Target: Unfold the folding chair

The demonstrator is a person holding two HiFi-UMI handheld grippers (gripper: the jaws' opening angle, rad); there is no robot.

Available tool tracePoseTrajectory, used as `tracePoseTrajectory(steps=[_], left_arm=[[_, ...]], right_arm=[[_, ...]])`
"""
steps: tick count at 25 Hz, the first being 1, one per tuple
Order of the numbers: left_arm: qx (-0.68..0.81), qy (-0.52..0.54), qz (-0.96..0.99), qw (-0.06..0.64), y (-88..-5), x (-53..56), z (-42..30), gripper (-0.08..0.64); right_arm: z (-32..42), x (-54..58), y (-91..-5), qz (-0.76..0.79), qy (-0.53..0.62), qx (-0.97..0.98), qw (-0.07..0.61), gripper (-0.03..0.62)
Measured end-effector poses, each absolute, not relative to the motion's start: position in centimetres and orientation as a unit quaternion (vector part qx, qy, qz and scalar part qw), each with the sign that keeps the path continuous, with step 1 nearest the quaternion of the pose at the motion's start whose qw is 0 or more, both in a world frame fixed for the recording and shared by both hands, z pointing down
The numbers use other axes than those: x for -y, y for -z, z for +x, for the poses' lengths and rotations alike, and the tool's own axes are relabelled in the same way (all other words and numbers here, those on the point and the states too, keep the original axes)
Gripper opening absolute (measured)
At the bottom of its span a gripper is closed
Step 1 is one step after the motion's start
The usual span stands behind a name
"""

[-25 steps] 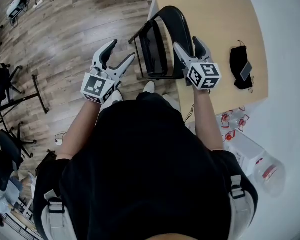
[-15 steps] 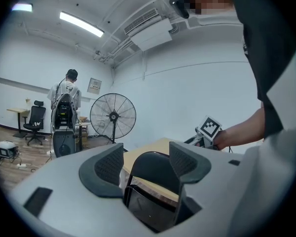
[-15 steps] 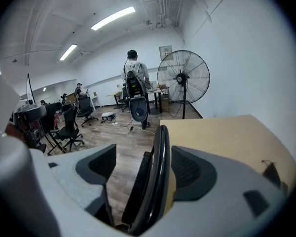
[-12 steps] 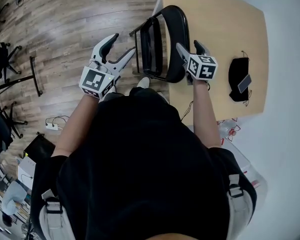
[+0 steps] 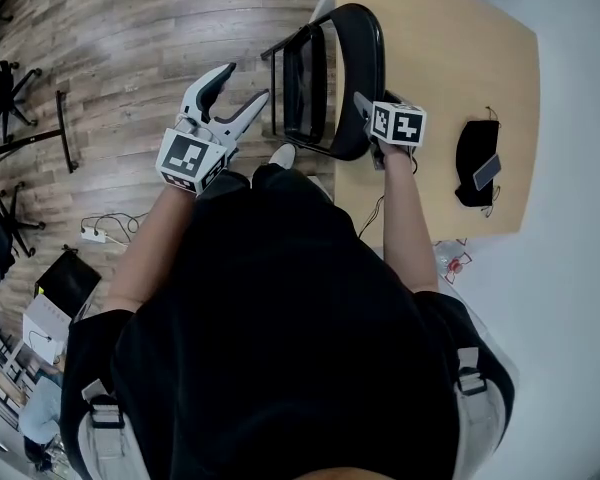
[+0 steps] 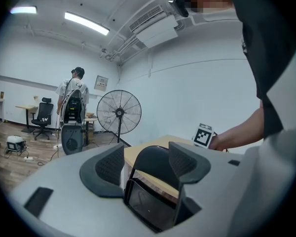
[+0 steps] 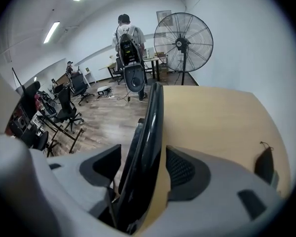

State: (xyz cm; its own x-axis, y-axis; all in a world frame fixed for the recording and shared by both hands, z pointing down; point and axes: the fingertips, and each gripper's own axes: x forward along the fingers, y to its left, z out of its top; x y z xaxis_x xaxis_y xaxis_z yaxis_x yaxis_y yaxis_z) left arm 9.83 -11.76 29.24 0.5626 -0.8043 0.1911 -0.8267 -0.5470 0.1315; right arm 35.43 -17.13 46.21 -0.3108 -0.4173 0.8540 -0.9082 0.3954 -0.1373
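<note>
The folded black chair (image 5: 325,73) leans against the wooden table's left edge; in the left gripper view the chair (image 6: 155,174) shows its backrest and flat seat. My right gripper (image 5: 370,110) points steeply down and straddles the backrest's top edge. In the right gripper view the backrest (image 7: 149,127) stands between the jaws of that gripper (image 7: 145,168). They have just been closing, and slim gaps remain at both pads. My left gripper (image 5: 243,85) hovers left of the chair, apart from it. Its jaws have just been closing with nothing between them; the left gripper (image 6: 148,162) is open.
The wooden table (image 5: 450,58) carries a black pouch with a phone (image 5: 477,163). Cables and a power strip (image 5: 100,233) lie on the wood floor at left. A standing fan (image 6: 119,113), a person (image 6: 75,95) and office chairs (image 7: 69,107) are farther back.
My right gripper has come down over the backrest's top edge, and its jaws look narrower. The left gripper has edged slightly toward the chair.
</note>
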Motion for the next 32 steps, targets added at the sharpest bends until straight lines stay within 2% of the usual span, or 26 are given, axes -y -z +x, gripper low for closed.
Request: tracePoseTrajectory(steps=[3,11,22,32], left_arm=[[0.464,-0.052,0.878,0.107,-29.6,11.4,9.3,0.275],[0.466,-0.047,0.877,0.109,-29.8,10.3,6.7,0.275],[0.48,-0.045,0.868,0.115,-29.8,8.6,2.2,0.275],[0.5,-0.047,0.855,0.127,-30.8,7.0,-1.4,0.273]], right_arm=[[35.3,16.4,-47.0,0.445,-0.336,0.735,0.387,0.226],[36.0,15.6,-47.6,0.468,-0.348,0.71,0.394,0.143],[35.4,15.4,-47.4,0.487,-0.353,0.692,0.398,0.132],[29.7,14.0,-46.1,0.479,-0.327,0.709,0.401,0.132]])
